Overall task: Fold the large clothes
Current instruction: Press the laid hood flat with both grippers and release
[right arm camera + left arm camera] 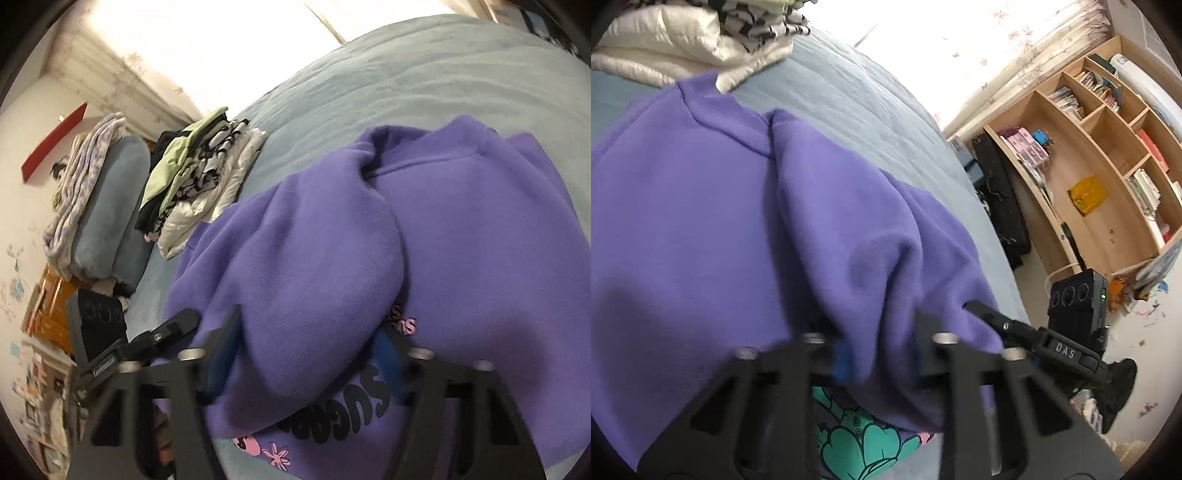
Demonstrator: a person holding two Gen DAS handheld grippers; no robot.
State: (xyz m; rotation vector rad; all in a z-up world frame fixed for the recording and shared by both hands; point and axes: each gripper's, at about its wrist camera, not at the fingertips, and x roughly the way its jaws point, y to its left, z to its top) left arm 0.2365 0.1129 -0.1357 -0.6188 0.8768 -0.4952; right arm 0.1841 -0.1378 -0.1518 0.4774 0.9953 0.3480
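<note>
Holding bunched folds, my left gripper (879,350) and right gripper (306,365) each have fingers apart with the purple fleece sweatshirt (701,221) heaped between them on the grey-blue bedspread (849,99). I judge the thick cloth could slip and collapse the fold unevenly toward the folded clothes stack (199,170) beyond the sweatshirt.

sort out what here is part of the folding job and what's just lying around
Part of the job:
- purple sweatshirt, lying on the bed
- left gripper, fabric bunched between its fingers
- right gripper, fabric draped between its fingers

Just lying about:
- pile of folded clothes
- rolled blue blanket
- wooden bookshelf
- black bag on the floor
</note>
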